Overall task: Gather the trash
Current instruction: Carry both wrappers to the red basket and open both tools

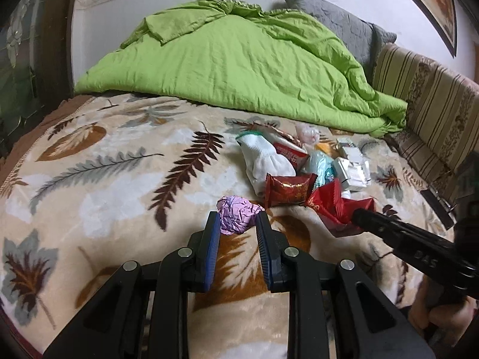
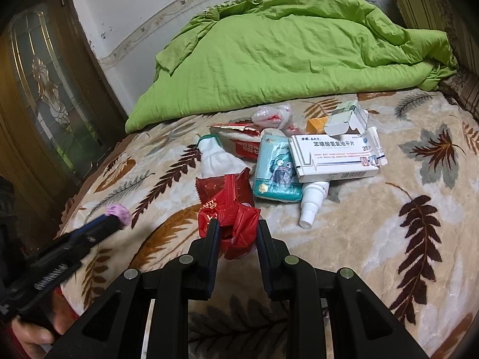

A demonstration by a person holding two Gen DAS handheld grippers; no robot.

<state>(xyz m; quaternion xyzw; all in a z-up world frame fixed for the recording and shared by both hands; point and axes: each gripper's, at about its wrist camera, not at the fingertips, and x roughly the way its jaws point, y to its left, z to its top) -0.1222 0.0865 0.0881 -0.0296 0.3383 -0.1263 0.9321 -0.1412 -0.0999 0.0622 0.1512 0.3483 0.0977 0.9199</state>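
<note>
Pink crinkled foil, a small ball (image 1: 238,218), sits pinched between the blue-padded fingers (image 1: 214,239) of the left gripper (image 1: 238,224), which holds it just above the leaf-patterned blanket (image 1: 119,179) on the bed. The right gripper (image 2: 236,233) has its fingers (image 2: 214,236) closed on a crumpled red wrapper (image 2: 236,224), lifted at the near edge of the trash pile. Just beyond it lies another red snack packet (image 2: 221,188), touching a white glove (image 2: 215,158) with a green cuff. To the right of those sit a teal tissue pack (image 2: 277,170) and a white medicine box (image 2: 335,158) that overlaps it, with a small white spray bottle (image 2: 312,203) poking out from under the box. Farther back are a torn red packet (image 2: 239,137), a wad of clear plastic (image 2: 271,115), an orange box (image 2: 317,124) and an opened white carton (image 2: 347,119). Behind the pile a rumpled green quilt (image 1: 239,59) is heaped against the wall, with a striped cushion (image 1: 425,95) to its right. A hand (image 2: 33,335) grips the left gripper's handle.
</note>
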